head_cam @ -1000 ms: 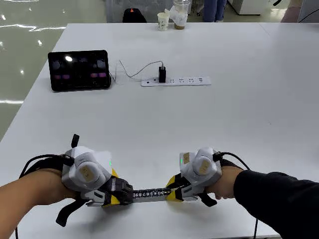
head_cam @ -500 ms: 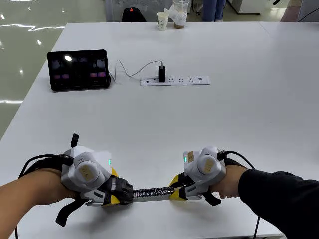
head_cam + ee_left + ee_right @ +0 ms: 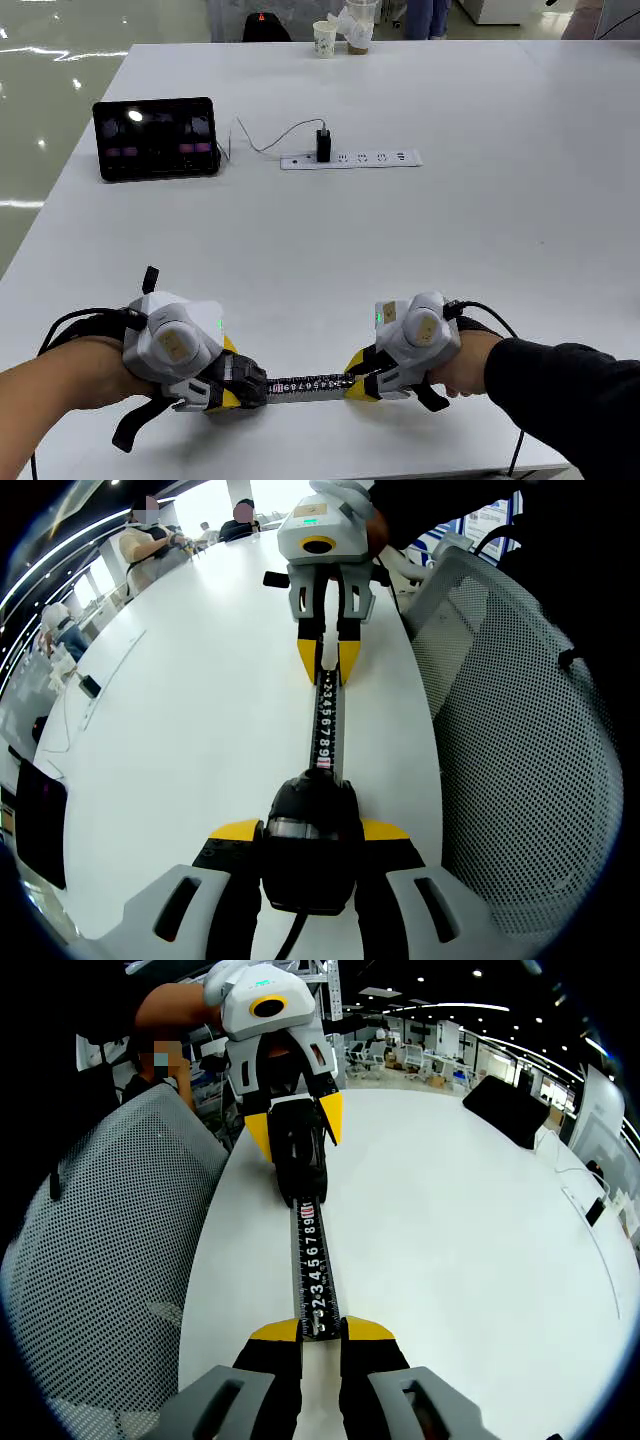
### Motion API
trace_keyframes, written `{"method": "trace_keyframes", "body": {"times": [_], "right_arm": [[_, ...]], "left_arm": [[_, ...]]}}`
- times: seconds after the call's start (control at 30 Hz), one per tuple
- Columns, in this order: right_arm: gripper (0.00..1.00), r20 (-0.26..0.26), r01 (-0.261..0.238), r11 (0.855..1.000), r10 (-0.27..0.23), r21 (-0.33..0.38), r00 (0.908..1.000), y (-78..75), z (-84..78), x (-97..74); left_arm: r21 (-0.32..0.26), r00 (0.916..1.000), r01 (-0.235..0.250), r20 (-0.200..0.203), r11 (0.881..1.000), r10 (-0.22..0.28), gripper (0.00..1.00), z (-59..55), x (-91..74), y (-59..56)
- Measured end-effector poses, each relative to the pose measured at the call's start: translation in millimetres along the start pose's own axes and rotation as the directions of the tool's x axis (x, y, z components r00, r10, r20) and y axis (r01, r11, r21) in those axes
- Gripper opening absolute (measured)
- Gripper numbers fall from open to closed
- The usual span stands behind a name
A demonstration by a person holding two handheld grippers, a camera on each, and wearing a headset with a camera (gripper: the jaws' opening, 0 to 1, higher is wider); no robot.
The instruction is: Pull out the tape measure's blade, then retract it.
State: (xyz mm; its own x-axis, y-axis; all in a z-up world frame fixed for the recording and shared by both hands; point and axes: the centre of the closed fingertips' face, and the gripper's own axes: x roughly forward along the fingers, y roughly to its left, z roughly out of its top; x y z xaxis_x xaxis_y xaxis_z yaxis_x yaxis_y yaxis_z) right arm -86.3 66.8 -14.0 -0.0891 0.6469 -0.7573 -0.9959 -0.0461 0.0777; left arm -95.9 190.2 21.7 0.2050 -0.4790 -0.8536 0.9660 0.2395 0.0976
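A black tape measure case [image 3: 311, 835] sits clamped in my left gripper [image 3: 311, 832] near the table's front edge; in the head view the case [image 3: 243, 384] shows beside that gripper [image 3: 232, 388]. Its black blade with white numbers [image 3: 325, 725] runs out across the white table to my right gripper [image 3: 320, 1332], which is shut on the blade's end. The blade [image 3: 311, 1275] spans the gap between the two grippers [image 3: 312, 385], with the right gripper [image 3: 358, 384] at its right end. Digits up to about 9 show on the drawn length.
A dark tablet [image 3: 157, 138] stands at the back left, a white power strip [image 3: 350, 159] with a plugged charger and cable lies mid-table, and paper cups [image 3: 327, 40] stand at the far edge. A mesh chair [image 3: 520, 750] is just off the table's near edge.
My right gripper has moved a little to the right with the blade's end, so more blade is drawn out. The left gripper and case stayed put.
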Motion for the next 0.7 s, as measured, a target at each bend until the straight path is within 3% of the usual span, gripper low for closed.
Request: {"method": "trace_keyframes", "body": {"times": [0.7], "right_arm": [[0.10,-0.004,0.002,1.000,-0.002,-0.001,1.0000,-1.9,-6.7,-6.8]], "left_arm": [[-0.002,1.0000,-0.004,0.006,1.000,0.004,0.30,0.9,-1.1,-0.1]]}}
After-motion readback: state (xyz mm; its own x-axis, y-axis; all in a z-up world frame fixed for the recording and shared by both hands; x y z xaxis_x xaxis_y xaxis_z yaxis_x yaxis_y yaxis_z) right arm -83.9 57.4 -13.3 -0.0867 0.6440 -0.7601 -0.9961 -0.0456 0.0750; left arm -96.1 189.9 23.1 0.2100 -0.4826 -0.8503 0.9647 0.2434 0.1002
